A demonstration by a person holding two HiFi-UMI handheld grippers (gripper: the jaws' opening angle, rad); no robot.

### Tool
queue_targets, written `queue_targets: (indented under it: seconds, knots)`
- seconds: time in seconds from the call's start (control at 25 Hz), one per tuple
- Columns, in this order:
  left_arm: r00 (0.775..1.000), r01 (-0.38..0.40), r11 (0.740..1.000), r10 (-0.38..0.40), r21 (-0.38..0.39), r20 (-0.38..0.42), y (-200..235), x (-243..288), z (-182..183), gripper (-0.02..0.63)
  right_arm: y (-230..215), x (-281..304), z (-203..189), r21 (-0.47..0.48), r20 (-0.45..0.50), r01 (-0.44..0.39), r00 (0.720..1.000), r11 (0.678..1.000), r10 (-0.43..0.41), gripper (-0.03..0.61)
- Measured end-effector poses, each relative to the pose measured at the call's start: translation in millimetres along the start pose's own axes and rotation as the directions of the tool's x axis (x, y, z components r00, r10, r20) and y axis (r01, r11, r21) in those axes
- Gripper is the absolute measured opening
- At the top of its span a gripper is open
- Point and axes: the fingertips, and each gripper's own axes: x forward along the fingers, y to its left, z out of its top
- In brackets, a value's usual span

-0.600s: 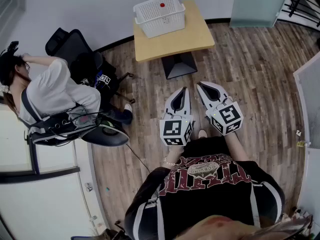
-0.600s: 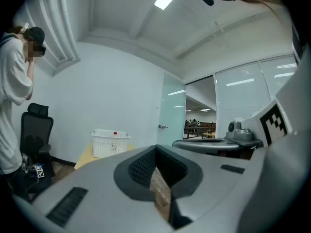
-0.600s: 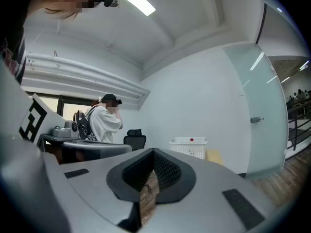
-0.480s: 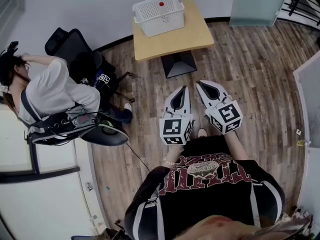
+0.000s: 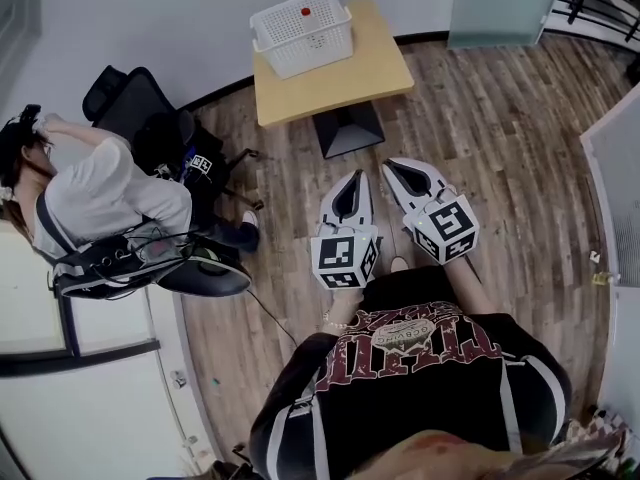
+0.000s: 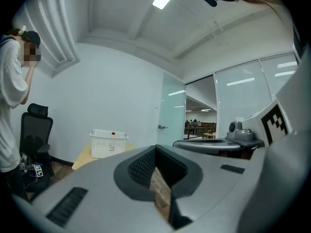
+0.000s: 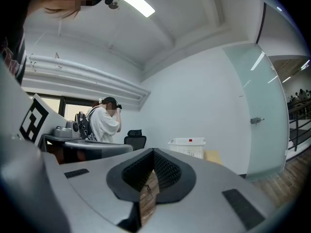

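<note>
Both grippers hang side by side in front of my chest, above the wooden floor, and hold nothing. My left gripper [image 5: 353, 178] is shut, its jaws meeting at the tip and pointing towards a small wooden table [image 5: 350, 68]. My right gripper [image 5: 390, 166] is shut too, close beside it. A white plastic basket [image 5: 302, 30] with a small red thing [image 5: 305, 12] on top stands on the table's far left. From the left gripper [image 6: 155, 150] the basket [image 6: 108, 143] shows ahead to the left. From the right gripper [image 7: 153, 152] the basket [image 7: 187, 147] shows ahead to the right.
A person in a white shirt [image 5: 100, 198] with a harness of gear stands at the left, beside a black office chair [image 5: 140, 108]. A frosted glass door [image 5: 500, 3] is at the back right. White cabinets [image 5: 90, 398] fill the lower left. A white panel [image 5: 615, 198] borders the right.
The head view has shifted slightly, so the table and basket sit a little further left. Both grippers keep their pose and stay shut.
</note>
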Motion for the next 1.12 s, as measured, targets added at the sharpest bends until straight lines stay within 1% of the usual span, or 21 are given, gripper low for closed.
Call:
queue_targets:
  seconds: [0.28, 0.56, 0.72, 0.88, 1.12]
  knots:
    - [1.000, -0.010, 1.000, 0.010, 0.005, -0.006, -13, 5, -2, 0.032, -14, -11, -1, 0.005, 0.002, 0.014, 1.000, 1.000, -0.014, 0.017]
    - [1.000, -0.007, 1.000, 0.007, -0.001, -0.028, -8, 20, -5, 0.032, -26, -5, -3, 0.016, -0.004, 0.025, 1.000, 1.000, -0.025, 0.017]
    - [1.000, 0.009, 1.000, -0.009, 0.005, -0.027, 1, 33, -1, 0.032, -36, 6, 0, 0.020, 0.002, 0.051, 0.999, 0.999, -0.051, 0.017]
    - [0.999, 0.042, 0.999, -0.041, 0.013, -0.027, 7, 49, 3, 0.032, -46, 18, 4, 0.017, 0.011, 0.076, 0.997, 0.997, -0.076, 0.017]
    - [0.997, 0.073, 0.997, -0.072, 0.013, -0.039, 22, 68, 5, 0.032, -52, 42, 4, 0.016, 0.005, 0.089, 0.996, 0.996, -0.089, 0.017]
